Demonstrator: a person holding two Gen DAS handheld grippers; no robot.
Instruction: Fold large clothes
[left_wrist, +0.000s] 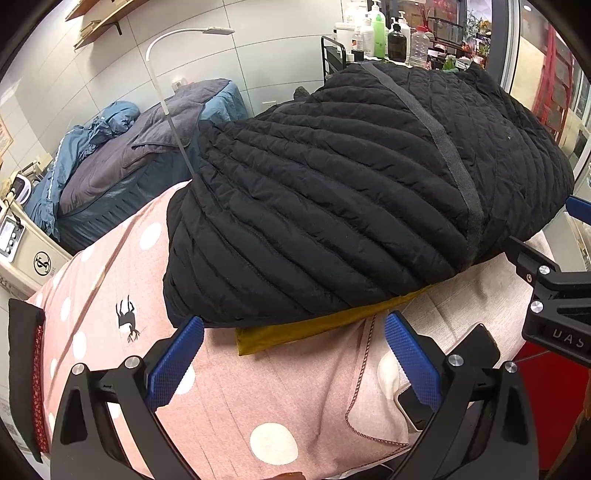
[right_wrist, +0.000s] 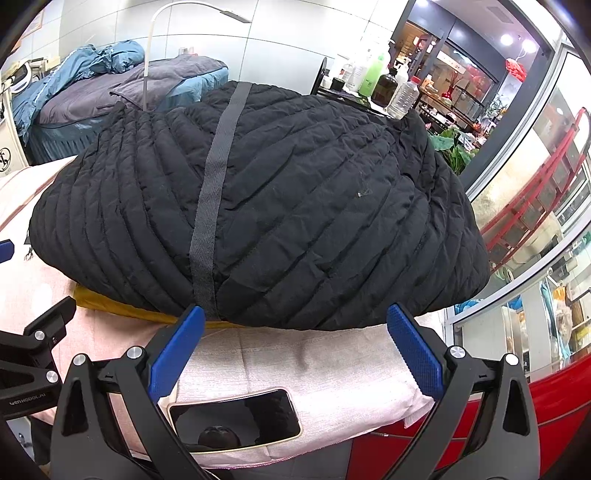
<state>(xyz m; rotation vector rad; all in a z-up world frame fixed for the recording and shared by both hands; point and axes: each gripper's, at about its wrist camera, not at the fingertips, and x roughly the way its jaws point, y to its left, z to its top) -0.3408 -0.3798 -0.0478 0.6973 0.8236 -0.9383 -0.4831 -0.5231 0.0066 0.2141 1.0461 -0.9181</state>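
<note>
a phone (right_wrist: 236, 419) lies face up with a dark screen on the pink polka-dot cover (left_wrist: 236, 402), near its front edge. a mustard-yellow cloth (left_wrist: 295, 332) lies flat on the same cover. behind, a bed with grey and blue bedding (left_wrist: 122, 162) stands by the tiled wall, a white gooseneck lamp (left_wrist: 207, 31) arching above it. bottles (left_wrist: 388, 33) crowd a black rack further back, a green one among them.

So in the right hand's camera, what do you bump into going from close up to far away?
Phone → pale pink cloth → black quilted jacket → bottles. Both blue-padded grippers, right and left, are open.
</note>
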